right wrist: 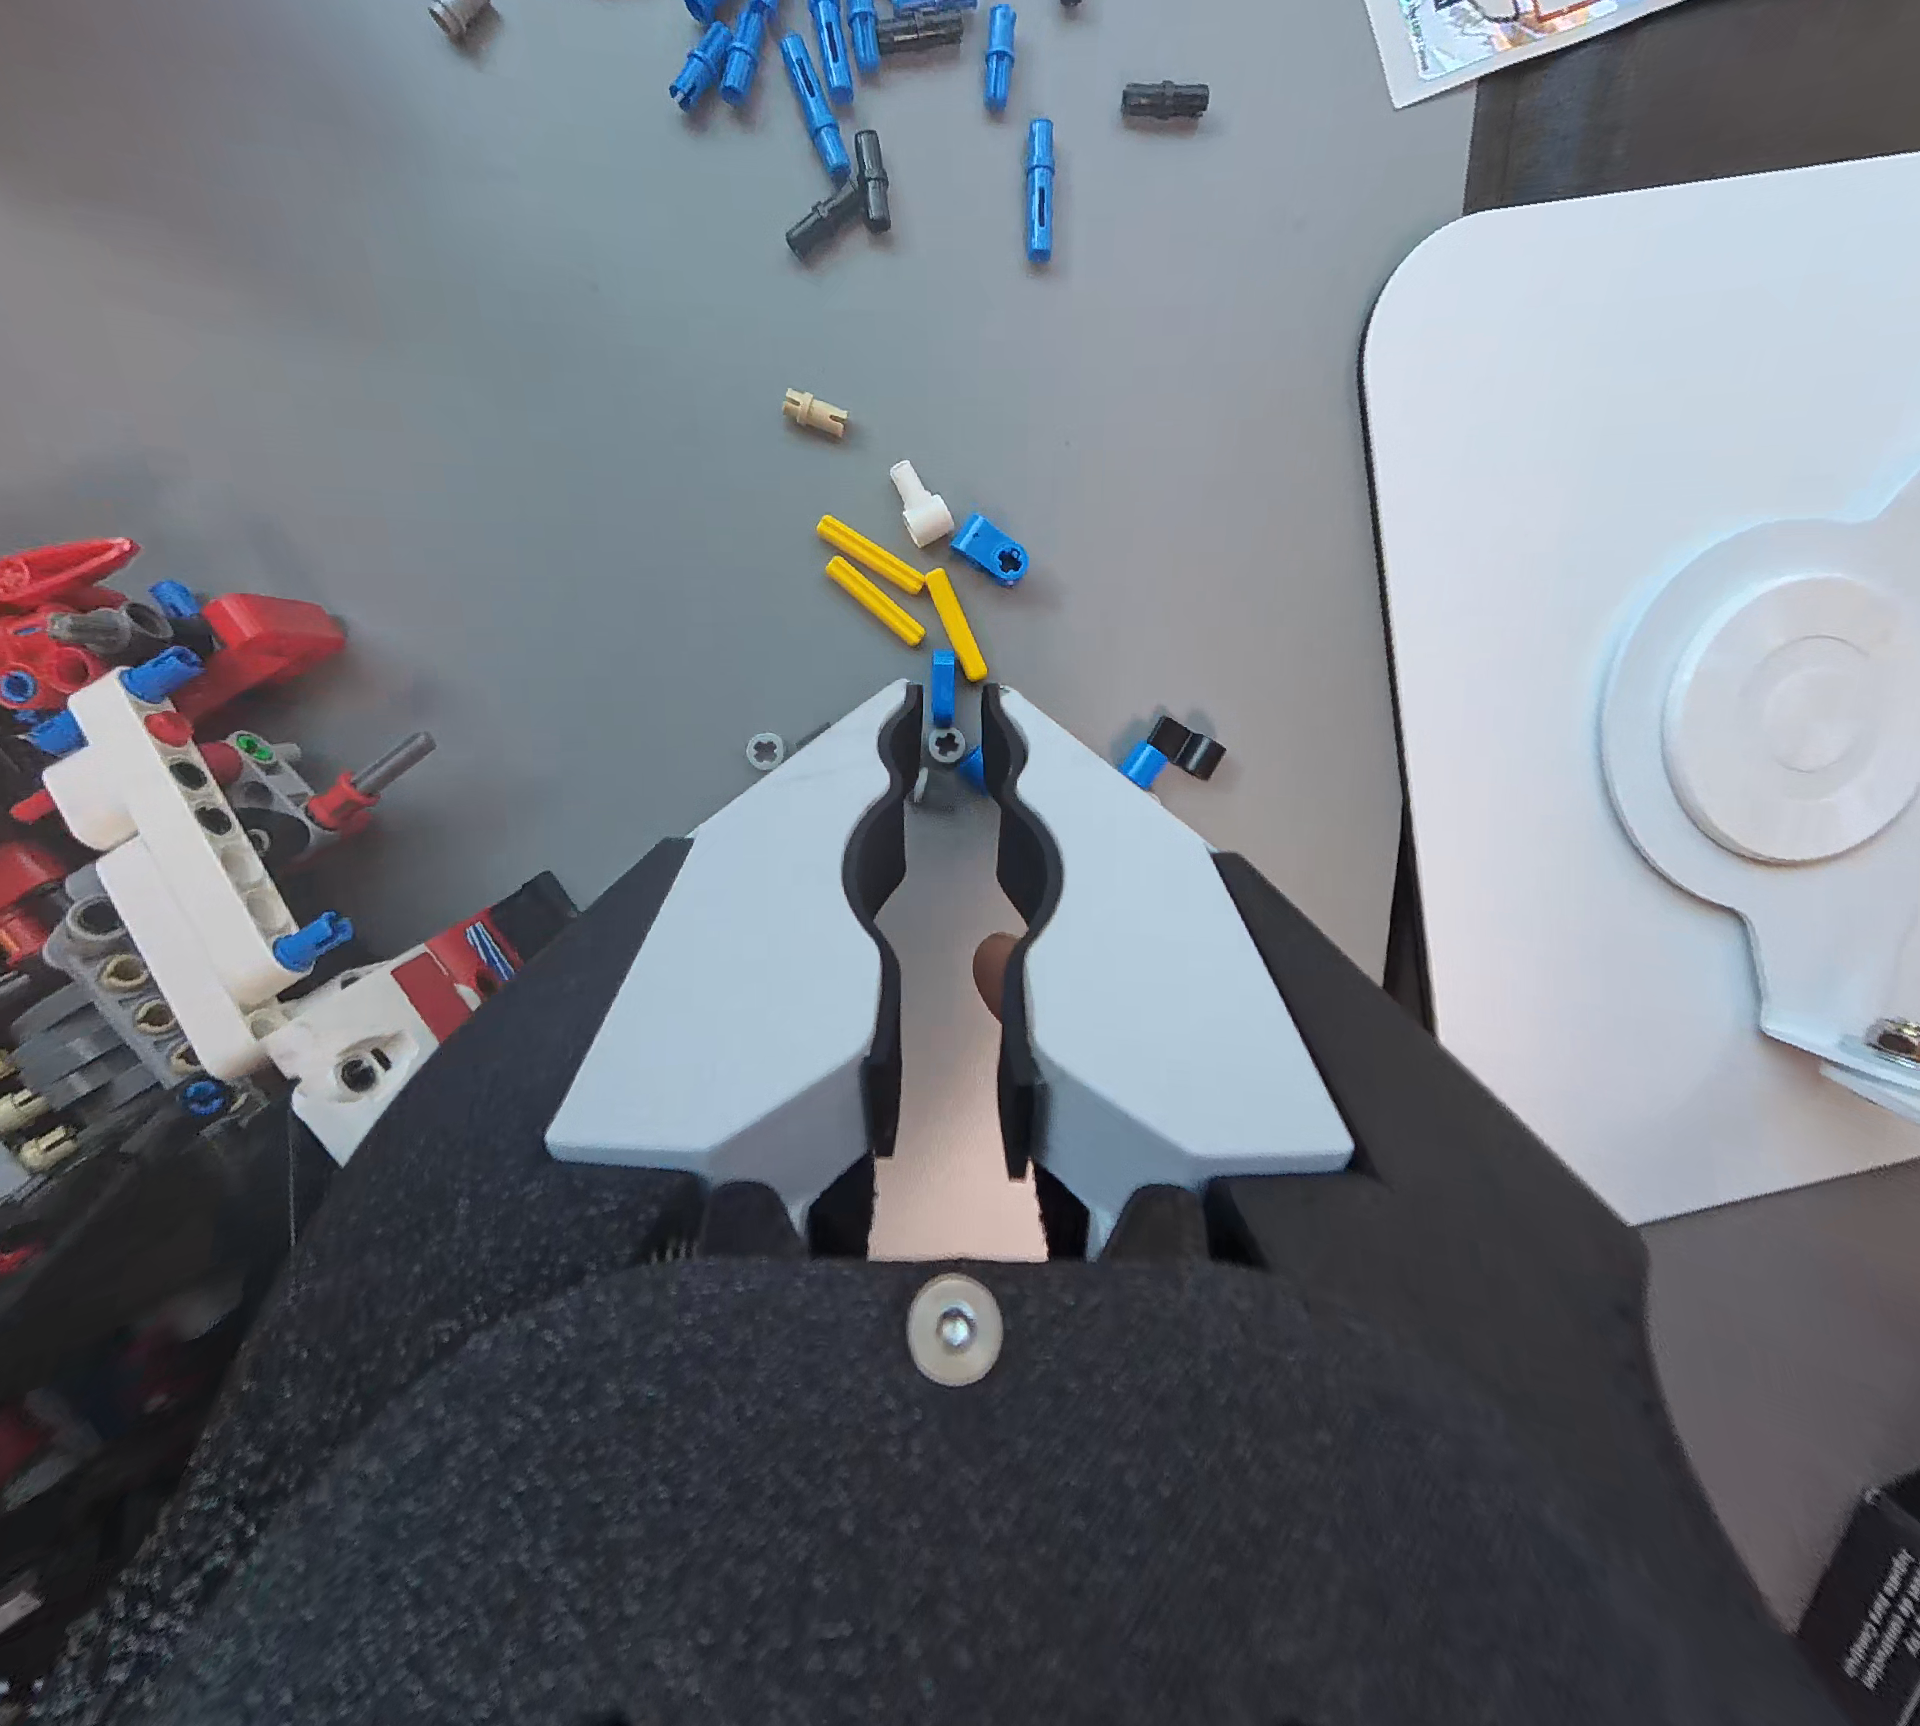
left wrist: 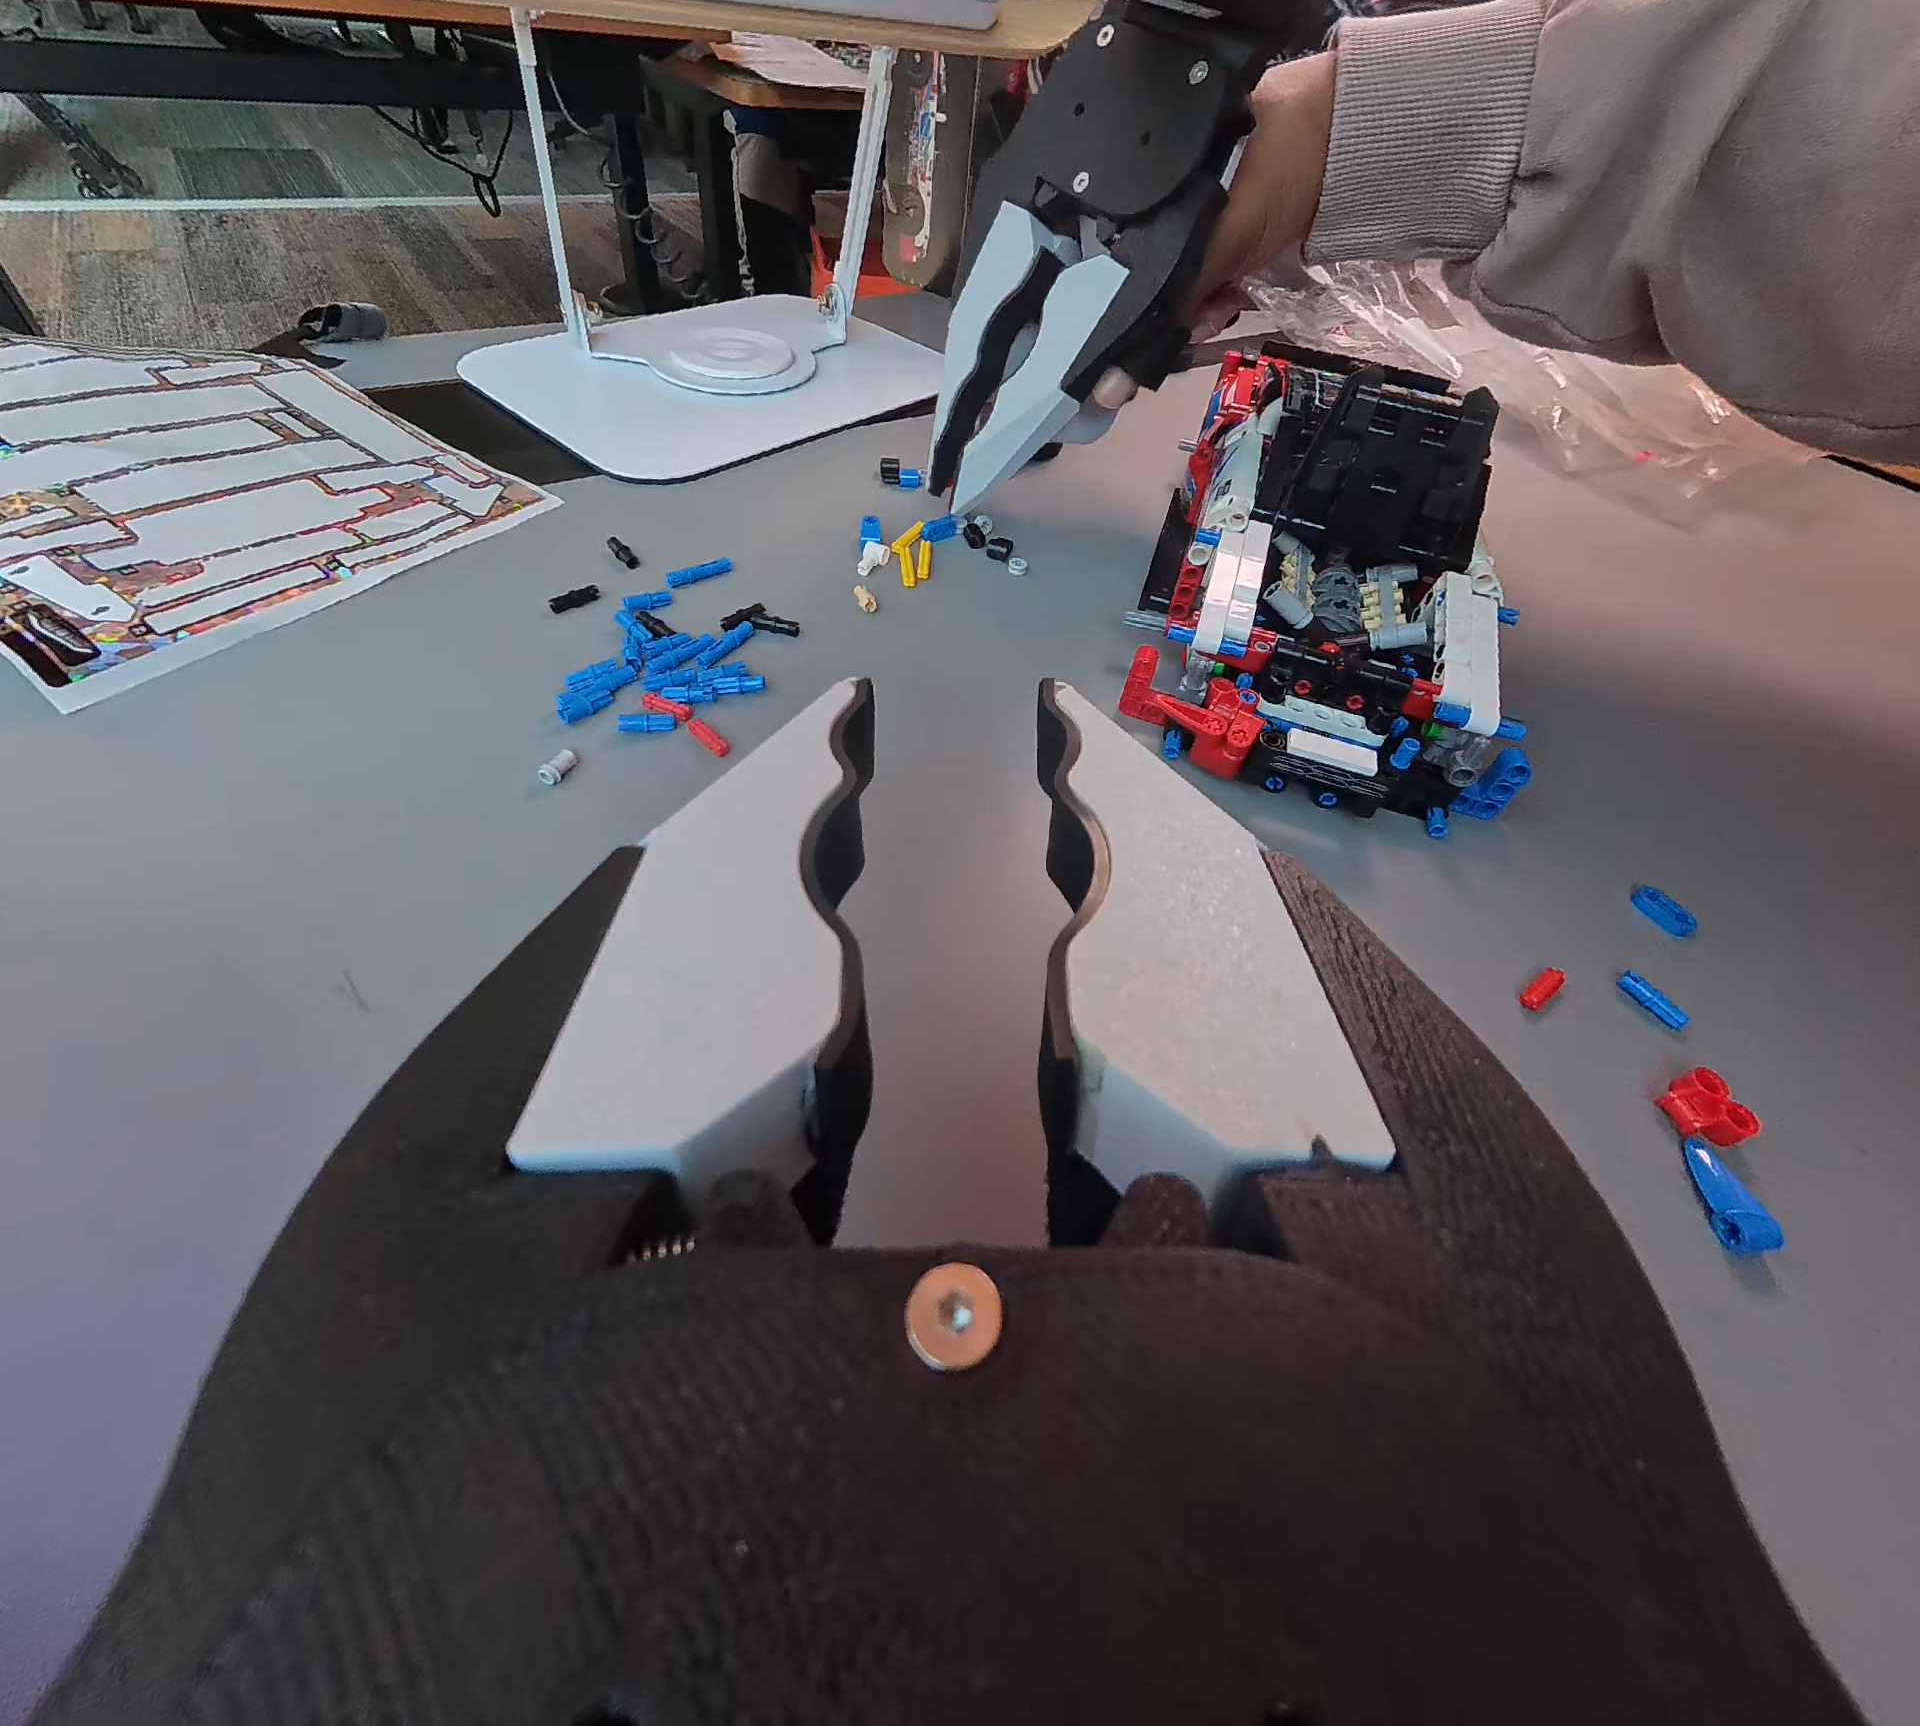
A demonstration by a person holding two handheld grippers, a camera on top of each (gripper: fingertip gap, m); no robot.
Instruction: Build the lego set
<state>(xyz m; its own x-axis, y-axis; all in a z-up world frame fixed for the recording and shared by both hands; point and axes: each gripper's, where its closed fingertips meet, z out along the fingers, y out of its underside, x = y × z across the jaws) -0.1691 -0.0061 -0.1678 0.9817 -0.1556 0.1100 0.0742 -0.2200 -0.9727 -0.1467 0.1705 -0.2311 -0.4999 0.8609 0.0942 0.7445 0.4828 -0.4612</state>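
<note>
The half-built red, white and black lego car [left wrist: 1340,596] stands on the grey table; its edge shows in the right wrist view [right wrist: 177,845]. My left gripper [left wrist: 956,689] is open and empty, low over bare table in front of the car. My right gripper [right wrist: 951,694] is down at the table, jaws narrowly apart. Its tips straddle a small blue pin [right wrist: 942,677], with a grey bush [right wrist: 945,746] just behind it. It also shows in the left wrist view [left wrist: 951,497], held by a hand. Yellow axles [right wrist: 873,575], a blue connector [right wrist: 992,549] and a white piece [right wrist: 920,507] lie just ahead.
A pile of blue, red and black pins [left wrist: 665,658] lies left of centre. A sticker sheet [left wrist: 208,513] is at the far left. A white lamp base [right wrist: 1662,637] stands right of my right gripper. Loose red and blue pieces [left wrist: 1704,1105] and a plastic bag [left wrist: 1455,367] lie at the right.
</note>
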